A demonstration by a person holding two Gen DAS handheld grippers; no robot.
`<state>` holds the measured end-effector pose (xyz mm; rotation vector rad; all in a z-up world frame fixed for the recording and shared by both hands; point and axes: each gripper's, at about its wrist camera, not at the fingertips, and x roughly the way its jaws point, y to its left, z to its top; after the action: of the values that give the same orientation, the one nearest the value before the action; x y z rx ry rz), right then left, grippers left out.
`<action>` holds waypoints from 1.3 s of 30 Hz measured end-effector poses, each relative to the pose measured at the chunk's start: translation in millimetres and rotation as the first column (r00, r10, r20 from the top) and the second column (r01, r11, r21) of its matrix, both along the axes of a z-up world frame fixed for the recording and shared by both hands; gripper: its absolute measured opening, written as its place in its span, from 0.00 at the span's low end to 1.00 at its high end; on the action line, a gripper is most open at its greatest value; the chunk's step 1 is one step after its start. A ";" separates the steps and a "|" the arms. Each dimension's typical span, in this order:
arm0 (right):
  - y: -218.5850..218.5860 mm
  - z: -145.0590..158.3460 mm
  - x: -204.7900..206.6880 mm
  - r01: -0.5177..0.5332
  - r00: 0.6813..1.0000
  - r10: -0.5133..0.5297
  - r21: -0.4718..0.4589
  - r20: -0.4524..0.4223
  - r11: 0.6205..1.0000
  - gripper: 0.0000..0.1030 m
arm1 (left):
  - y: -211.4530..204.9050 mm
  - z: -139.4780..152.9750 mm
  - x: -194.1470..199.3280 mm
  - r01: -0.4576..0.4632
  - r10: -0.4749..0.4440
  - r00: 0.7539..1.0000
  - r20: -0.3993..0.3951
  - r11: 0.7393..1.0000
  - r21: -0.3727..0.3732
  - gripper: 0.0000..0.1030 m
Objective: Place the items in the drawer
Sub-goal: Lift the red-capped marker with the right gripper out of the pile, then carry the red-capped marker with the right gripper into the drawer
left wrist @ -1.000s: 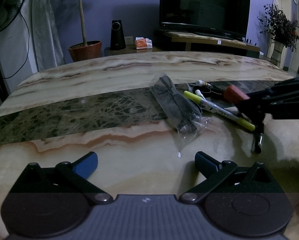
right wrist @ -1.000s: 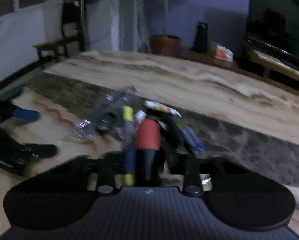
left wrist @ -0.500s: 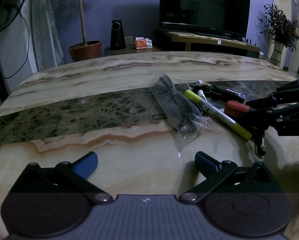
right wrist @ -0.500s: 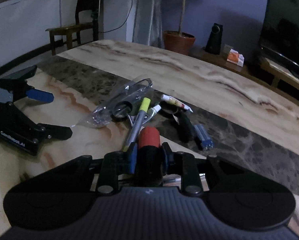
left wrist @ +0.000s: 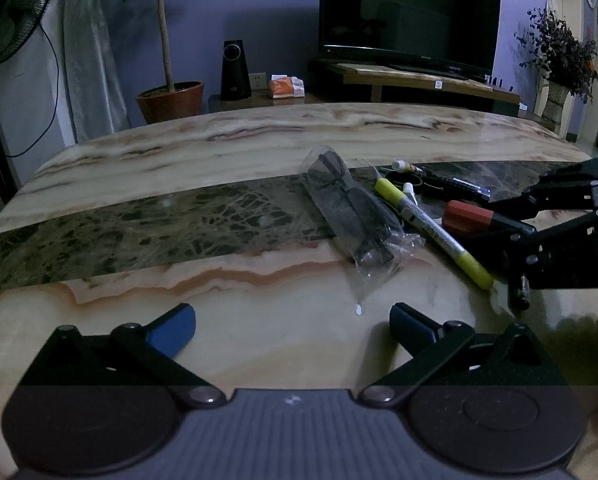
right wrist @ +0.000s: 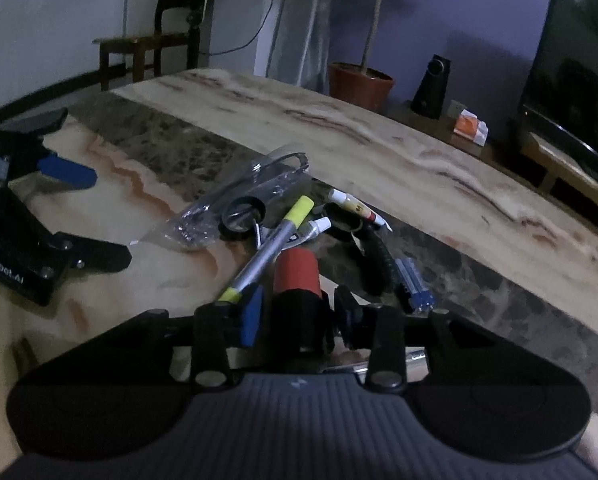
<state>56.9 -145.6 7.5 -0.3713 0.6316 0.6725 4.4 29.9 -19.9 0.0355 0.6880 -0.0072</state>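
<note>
Marble bench (left wrist: pixel 227 148), pale with a dark green band across the middle. No drawer in either view.

Right gripper (right wrist: pixel 295 316) — fingers closed on a black marker with a red cap (right wrist: pixel 297 270), cap pointing forward past the blue pads. In the left wrist view the same gripper (left wrist: pixel 511 236) comes in from the right edge, the red-capped marker (left wrist: pixel 467 216) held roughly level just above the bench, near the pile.

Left gripper (left wrist: pixel 293 320) — fingers spread wide, nothing between them, low over the pale near part of the bench, well short of the items.

Pile of items on and beside the dark band:
- clear plastic bag with dark glasses inside (left wrist: pixel 351 212), lying flat, left-most of the group.
- silver marker with yellow ends (left wrist: pixel 431 232), just right of the bag, lying diagonally; its near end is close under the right gripper.
- small white tube (right wrist: pixel 359 210), farther back.
- black flexible-looking piece (right wrist: pixel 377 260) and a blue ribbed object (right wrist: pixel 413 284) beside it — cannot tell what either is.

Background: television (left wrist: pixel 409 12), potted plant (left wrist: pixel 171 96), speaker (left wrist: pixel 231 70).
</note>
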 end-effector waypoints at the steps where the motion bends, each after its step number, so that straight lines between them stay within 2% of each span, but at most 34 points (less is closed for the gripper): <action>1: 0.6 -0.5 0.2 -0.001 1.000 0.001 -0.002 0.002 1.000 0.35 | 0.0 0.0 0.0 0.000 0.000 1.000 0.000 1.000 0.000 1.00; 7: 10.2 -2.5 -9.1 -0.013 1.000 0.013 -0.013 0.018 1.000 0.34 | 0.0 0.0 0.1 0.000 0.000 1.000 0.000 1.000 0.000 1.00; 14: 6.1 13.2 -22.7 -0.031 0.999 0.030 0.012 0.044 0.999 0.34 | 0.0 0.1 0.0 0.000 0.000 1.000 0.000 1.000 0.000 1.00; 22: -11.9 31.3 -51.3 -0.069 0.997 0.068 0.072 0.023 0.995 0.35 | 0.0 0.1 -0.1 0.000 0.000 1.000 0.000 1.000 0.000 1.00; 29: -38.2 43.6 -84.2 -0.089 0.996 0.085 0.095 0.040 0.992 0.35 | 0.0 0.1 -0.1 0.000 0.000 1.000 0.000 1.000 0.000 1.00; 39: -35.8 28.4 -144.3 -0.263 0.964 0.265 0.070 -0.019 0.962 0.35 | -0.1 0.1 -0.1 0.000 0.000 1.000 0.000 1.000 0.000 1.00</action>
<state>-87.4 -181.4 35.9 -0.3883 0.5900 0.9535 4.3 29.8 -19.8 0.0355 0.6881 -0.0073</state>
